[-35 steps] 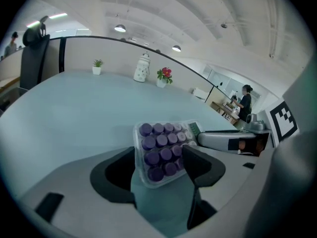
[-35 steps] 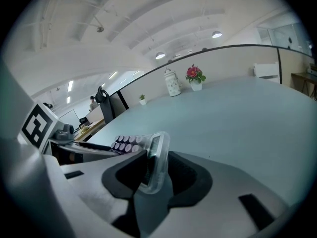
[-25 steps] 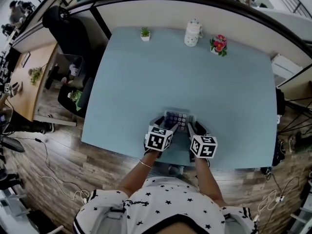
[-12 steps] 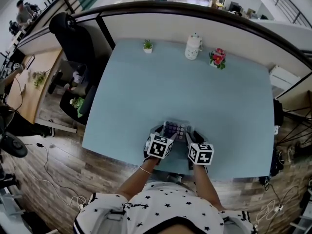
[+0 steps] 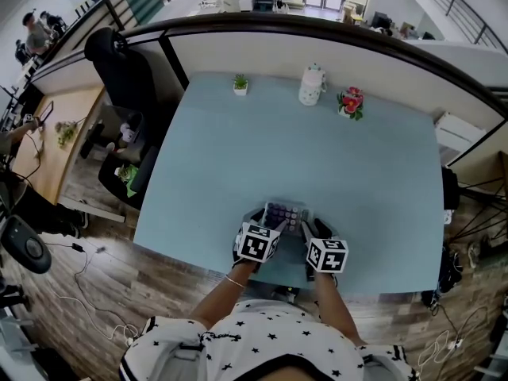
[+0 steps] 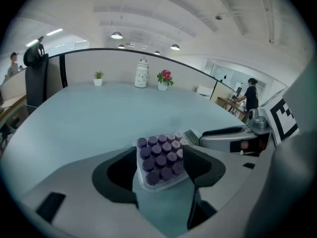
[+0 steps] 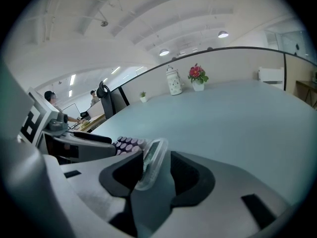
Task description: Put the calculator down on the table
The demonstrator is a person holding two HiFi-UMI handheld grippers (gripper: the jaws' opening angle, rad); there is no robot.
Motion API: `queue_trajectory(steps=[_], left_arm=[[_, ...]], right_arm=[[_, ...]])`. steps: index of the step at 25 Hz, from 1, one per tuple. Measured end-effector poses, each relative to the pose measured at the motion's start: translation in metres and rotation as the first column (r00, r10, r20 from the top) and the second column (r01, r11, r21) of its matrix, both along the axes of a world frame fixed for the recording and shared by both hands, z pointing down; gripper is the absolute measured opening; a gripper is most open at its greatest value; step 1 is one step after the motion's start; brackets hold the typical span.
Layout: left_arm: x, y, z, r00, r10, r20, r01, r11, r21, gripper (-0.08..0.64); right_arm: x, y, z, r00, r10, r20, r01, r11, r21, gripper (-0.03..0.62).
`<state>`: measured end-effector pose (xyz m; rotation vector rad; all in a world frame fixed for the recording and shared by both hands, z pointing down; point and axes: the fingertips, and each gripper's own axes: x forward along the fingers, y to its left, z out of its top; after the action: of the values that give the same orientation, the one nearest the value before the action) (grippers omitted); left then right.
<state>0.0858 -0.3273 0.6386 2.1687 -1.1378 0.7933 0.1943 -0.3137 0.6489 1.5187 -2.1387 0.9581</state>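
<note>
Head view, calculator: the flat clear-cased calculator [image 5: 284, 211] with round purple keys is at the near edge of the pale blue worktop [image 5: 317, 157], right in front of you. It looks to be lying on the surface, though the view is too small to be sure it touches.
Head view, your hands: the left gripper [image 5: 270, 219] is at the calculator's left side and the right gripper [image 5: 305, 227] is at its right side. The two marker cubes sit side by side just behind it.
Head view, far edge: a small green potted plant [image 5: 240, 82], a white lidded jar [image 5: 312, 84] and a pot of pink and red flowers [image 5: 350, 101] stand in a row, well apart from the calculator.
Left gripper view, jaws: your left gripper [image 6: 159, 155] is closed on the near end of the calculator [image 6: 161, 160]. One dark pad is against each side, and the keys face up.
Left gripper view, neighbour: the right gripper [image 6: 233, 138] reaches in from the right at the calculator's far end.
Right gripper view, jaws: your right gripper [image 7: 157, 157] is opening. The calculator [image 7: 151, 163] stands edge-on between the jaws, close to the left pad, with a clear gap to the right pad, so there is no squeeze on it.
Right gripper view, neighbour: the left gripper [image 7: 74, 143] shows at the left, beside the purple keys.
</note>
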Motion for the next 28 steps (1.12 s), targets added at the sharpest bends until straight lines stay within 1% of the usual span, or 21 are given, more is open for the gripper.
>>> queue_trajectory(steps=[5,8,11,14,17,19,23,27,28], left_arm=[[0.009,0.001,-0.022,0.999,0.005,-0.044,-0.003,0.999,0.039,0.305],[0.016,0.006,-0.036,0.996,0.018,-0.092,-0.013,0.998,0.057,0.297],[0.025,0.012,-0.052,0.990,0.028,-0.140,-0.017,0.996,0.083,0.253],[0.032,0.018,-0.072,0.985,0.042,-0.170,-0.019,0.991,0.133,0.188],[0.036,0.026,-0.094,0.982,0.061,-0.180,-0.026,0.981,0.194,0.109],[0.038,0.031,-0.110,0.979,0.070,-0.190,-0.023,0.970,0.241,0.073],[0.042,0.044,-0.145,0.970,0.084,-0.229,-0.006,0.948,0.319,0.056],[0.044,0.061,-0.169,0.956,0.111,-0.272,-0.008,0.936,0.352,0.055],[0.043,0.066,-0.174,0.954,0.116,-0.277,-0.008,0.932,0.361,0.055]], right_arm=[[0.007,0.002,-0.015,1.000,0.011,0.023,-0.012,0.999,0.037,0.174],[0.009,0.005,-0.031,0.999,0.019,0.050,-0.023,0.997,0.077,0.161],[0.012,0.007,-0.049,0.996,0.027,0.083,-0.037,0.991,0.127,0.136],[0.013,0.010,-0.070,0.993,0.030,0.118,-0.051,0.982,0.182,0.101],[0.014,0.016,-0.093,0.987,0.024,0.157,-0.062,0.969,0.240,0.067],[0.013,0.023,-0.108,0.983,0.006,0.182,-0.057,0.960,0.274,0.063],[0.010,0.036,-0.144,0.976,-0.039,0.216,-0.041,0.934,0.354,0.044],[0.004,0.049,-0.169,0.961,-0.076,0.264,-0.043,0.908,0.418,0.000],[0.002,0.053,-0.174,0.957,-0.086,0.276,-0.042,0.902,0.429,-0.002]])
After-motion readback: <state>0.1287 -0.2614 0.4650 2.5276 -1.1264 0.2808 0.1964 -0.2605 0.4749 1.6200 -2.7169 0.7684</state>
